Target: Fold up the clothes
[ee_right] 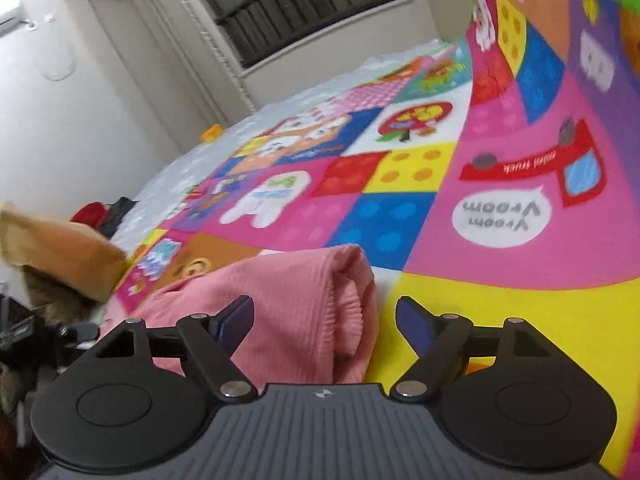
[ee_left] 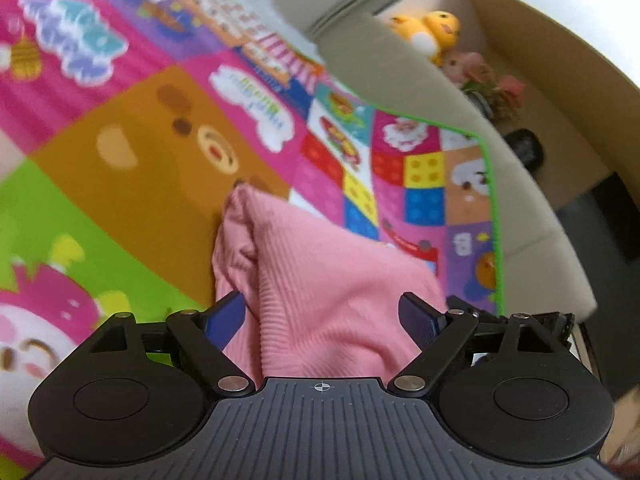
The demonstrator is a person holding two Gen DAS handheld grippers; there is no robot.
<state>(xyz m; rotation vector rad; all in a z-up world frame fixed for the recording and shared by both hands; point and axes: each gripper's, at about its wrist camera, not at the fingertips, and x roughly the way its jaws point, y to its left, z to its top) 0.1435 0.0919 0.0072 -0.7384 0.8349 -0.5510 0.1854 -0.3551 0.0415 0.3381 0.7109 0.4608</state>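
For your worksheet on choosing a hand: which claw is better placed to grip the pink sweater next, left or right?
Probably left. The open left claw has the pink ribbed sweater filling the gap between its fingers. The open right claw straddles only the sweater's rolled edge, with play mat under one finger.

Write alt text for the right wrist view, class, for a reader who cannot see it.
An open right gripper hovers over a folded pink garment lying on a colourful patchwork play mat. Behind are a white wall and a dark window.

"Vroom Vroom" on mat (ee_right: pixel 520 276)
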